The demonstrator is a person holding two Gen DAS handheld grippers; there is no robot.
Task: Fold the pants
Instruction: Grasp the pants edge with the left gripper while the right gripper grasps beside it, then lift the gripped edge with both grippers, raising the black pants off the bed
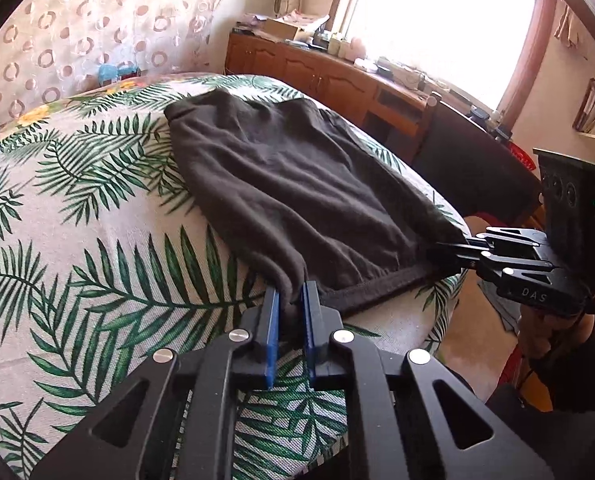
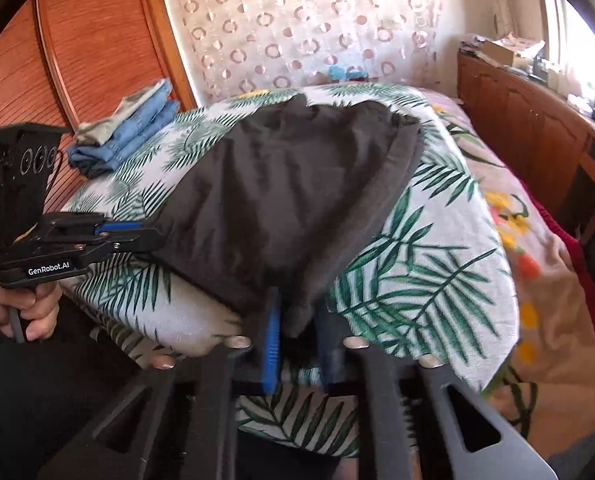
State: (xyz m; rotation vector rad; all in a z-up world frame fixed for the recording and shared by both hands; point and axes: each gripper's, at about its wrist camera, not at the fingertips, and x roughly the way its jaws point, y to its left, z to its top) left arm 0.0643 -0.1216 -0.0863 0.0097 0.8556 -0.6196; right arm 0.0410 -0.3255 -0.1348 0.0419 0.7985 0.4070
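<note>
Dark grey pants [image 1: 289, 184] lie flat on a bed with a palm-leaf cover [image 1: 97, 208], their hem along the near edge. My left gripper [image 1: 291, 302] is shut on the near left corner of the hem, with cloth bunched between its blue pads. At the right, my right gripper [image 1: 447, 250] is shut on the other hem corner. In the right wrist view the pants [image 2: 289, 184] run away from my right gripper [image 2: 299, 316], which pinches a fold of the cloth. The left gripper [image 2: 159, 232] bites the far corner, held by a hand [image 2: 21, 304].
Folded blue jeans [image 2: 125, 132] are stacked at the bed's far left by a wooden wardrobe [image 2: 77, 60]. A cluttered wooden cabinet [image 1: 317, 72] runs under the bright window. A dark chair [image 1: 469, 160] stands beside the bed. The bed's edge drops off just below both grippers.
</note>
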